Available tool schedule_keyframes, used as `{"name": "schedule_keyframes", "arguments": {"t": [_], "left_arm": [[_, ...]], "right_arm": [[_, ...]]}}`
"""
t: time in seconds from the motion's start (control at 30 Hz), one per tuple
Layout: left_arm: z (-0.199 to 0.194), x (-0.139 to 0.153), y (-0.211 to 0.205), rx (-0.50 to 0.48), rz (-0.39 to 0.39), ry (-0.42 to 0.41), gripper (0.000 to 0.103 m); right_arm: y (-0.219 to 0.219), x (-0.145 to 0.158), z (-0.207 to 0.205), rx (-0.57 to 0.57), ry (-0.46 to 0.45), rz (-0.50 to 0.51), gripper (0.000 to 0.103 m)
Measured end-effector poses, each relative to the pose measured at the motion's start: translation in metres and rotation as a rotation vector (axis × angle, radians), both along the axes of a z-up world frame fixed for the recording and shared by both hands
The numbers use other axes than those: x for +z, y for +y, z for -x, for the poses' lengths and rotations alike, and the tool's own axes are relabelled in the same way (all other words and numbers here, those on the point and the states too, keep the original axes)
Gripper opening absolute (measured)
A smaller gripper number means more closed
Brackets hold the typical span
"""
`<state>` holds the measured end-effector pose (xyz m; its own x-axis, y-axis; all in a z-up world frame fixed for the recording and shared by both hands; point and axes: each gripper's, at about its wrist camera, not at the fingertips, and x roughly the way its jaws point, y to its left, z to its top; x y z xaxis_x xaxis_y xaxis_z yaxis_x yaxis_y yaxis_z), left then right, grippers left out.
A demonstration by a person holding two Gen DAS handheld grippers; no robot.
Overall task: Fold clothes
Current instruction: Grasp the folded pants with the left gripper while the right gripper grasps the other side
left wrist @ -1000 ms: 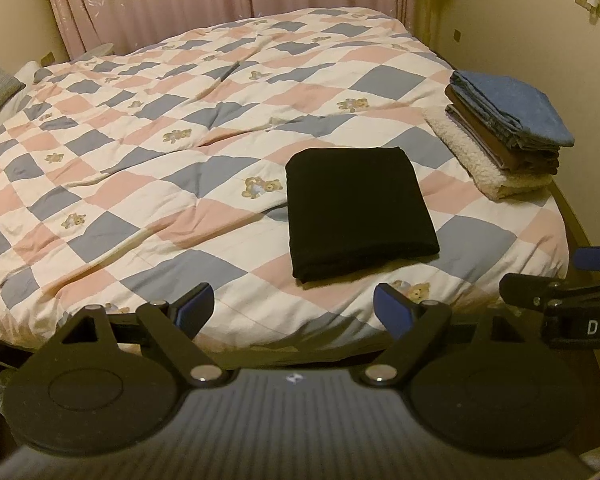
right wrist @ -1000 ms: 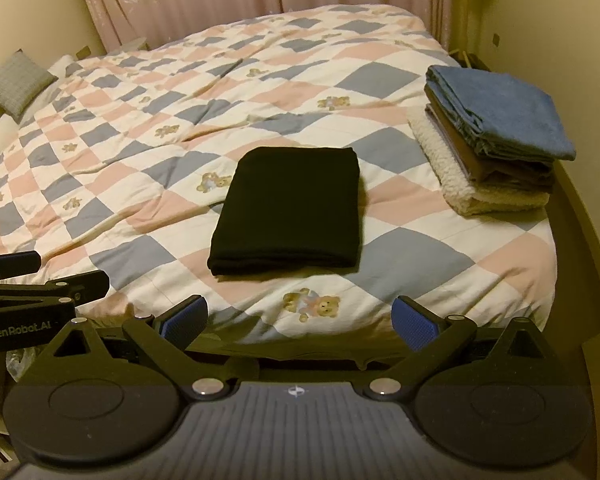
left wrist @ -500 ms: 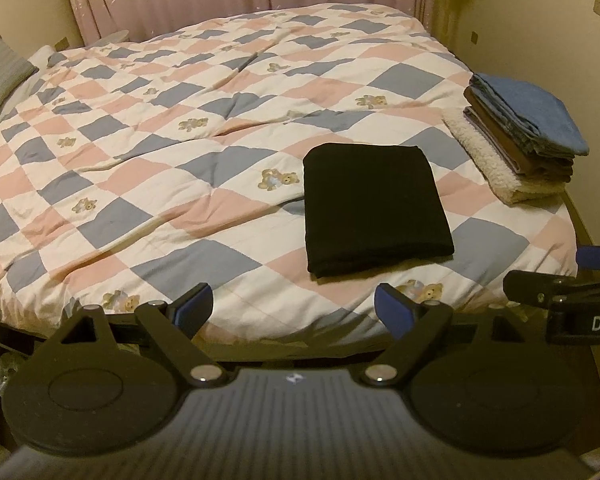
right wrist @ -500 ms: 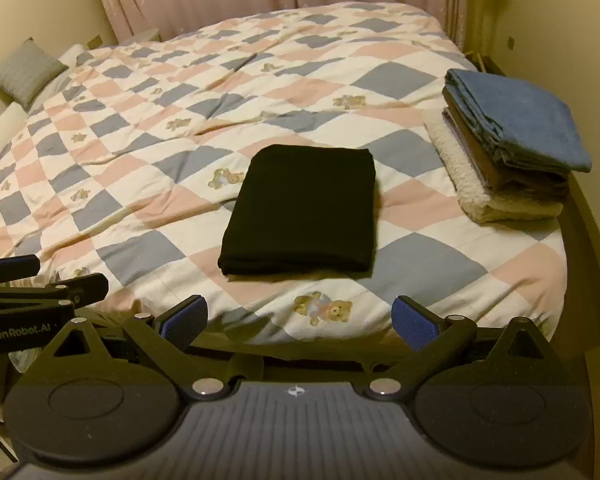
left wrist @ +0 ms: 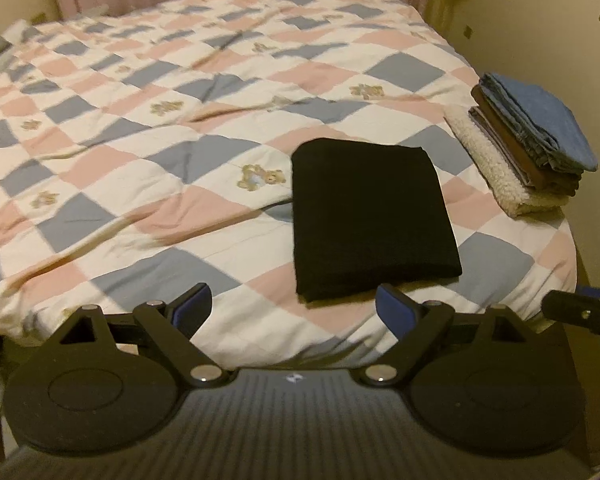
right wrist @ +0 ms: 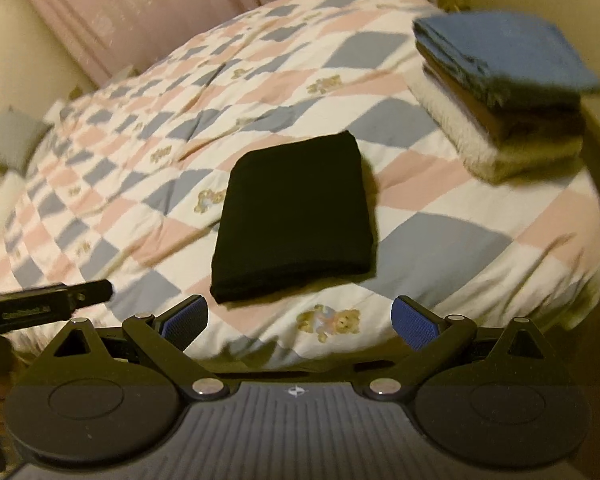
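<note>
The left claw [left wrist: 294, 310] is spread wide and carries nothing; so is the right claw [right wrist: 300, 320]. Both hang off the near edge of the bed [left wrist: 148, 184], short of the cloth.

Just ahead of the left claw, slightly to its right, lies the black garment [left wrist: 370, 216], folded into a flat, square-edged rectangle on the quilt. From the right claw it sits ahead and a little left [right wrist: 296, 216]. It already lies as the task wants it.

Further out, ahead and to the right of both claws, a stack [right wrist: 500, 84] of folded pieces sits near the bed's right edge, well apart from the black one.

Risks, as I judge them:
- A pinch on one layer only would peel the fold open.
- Lifting by one side would let it sag and unroll.
- The stack overhangs toward the bed's edge; a nudge could tip it.
- The soft quilt may bunch under a sliding finger and get pinched too.
</note>
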<state>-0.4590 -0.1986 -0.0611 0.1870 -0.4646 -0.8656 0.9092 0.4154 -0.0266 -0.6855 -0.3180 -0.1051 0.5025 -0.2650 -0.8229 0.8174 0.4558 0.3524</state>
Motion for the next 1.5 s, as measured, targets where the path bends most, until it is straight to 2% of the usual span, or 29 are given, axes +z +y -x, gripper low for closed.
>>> {"name": "schedule_keyframes", "arguments": {"t": [0.2,0.33,0.6,0.73,0.87,0.97,1.0,1.07,1.13,1.17,1.23,1.27,1.37,1.4,1.43,1.5], "left_arm": [[-0.044,-0.051,-0.062,-0.066,-0.042,0.137,0.087],[-0.076,-0.092,-0.099,-0.074,-0.073,0.253,0.087],[-0.117,-0.162,-0.154,-0.078,-0.104,0.358,0.087],[-0.13,-0.188,-0.168,-0.068,-0.079,0.44,0.087],[-0.139,-0.211,-0.172,-0.043,-0.059,0.567,0.087],[-0.144,-0.226,-0.173,-0.031,-0.022,0.67,0.087],[-0.146,-0.231,-0.173,-0.024,-0.007,0.704,0.086],[-0.15,-0.24,-0.175,-0.008,0.018,0.755,0.081],[-0.153,-0.245,-0.179,-0.008,0.027,0.781,0.06],[-0.154,-0.247,-0.181,-0.017,0.023,0.784,0.06],[-0.154,-0.252,-0.186,-0.039,0.017,0.788,0.061],[-0.155,-0.253,-0.187,-0.046,0.013,0.795,0.062],[-0.157,-0.255,-0.189,-0.068,0.007,0.798,0.061],[-0.156,-0.256,-0.189,-0.08,0.006,0.79,0.059],[-0.156,-0.257,-0.19,-0.091,0.004,0.781,0.051],[-0.156,-0.257,-0.192,-0.102,0.002,0.772,0.044]], "right_arm": [[-0.055,-0.049,-0.015,-0.051,-0.041,-0.091,0.1],[-0.092,-0.082,-0.025,-0.085,-0.068,-0.152,0.097],[-0.169,-0.158,-0.058,-0.102,-0.084,-0.222,0.096],[-0.2,-0.193,-0.064,-0.083,-0.129,-0.297,0.095],[-0.218,-0.217,-0.064,-0.046,-0.175,-0.383,0.095],[-0.226,-0.228,-0.066,0.004,-0.222,-0.439,0.088],[-0.228,-0.231,-0.068,0.026,-0.236,-0.459,0.081],[-0.23,-0.235,-0.071,0.061,-0.243,-0.479,0.08],[-0.232,-0.24,-0.073,0.082,-0.251,-0.502,0.079],[-0.234,-0.243,-0.073,0.086,-0.253,-0.514,0.079],[-0.235,-0.249,-0.075,0.083,-0.264,-0.539,0.089],[-0.234,-0.249,-0.077,0.09,-0.263,-0.538,0.091],[-0.228,-0.249,-0.083,0.142,-0.231,-0.496,0.09],[-0.226,-0.249,-0.085,0.143,-0.221,-0.488,0.082],[-0.226,-0.249,-0.087,0.143,-0.214,-0.484,0.07],[-0.224,-0.245,-0.09,0.144,-0.199,-0.469,0.061]]}}
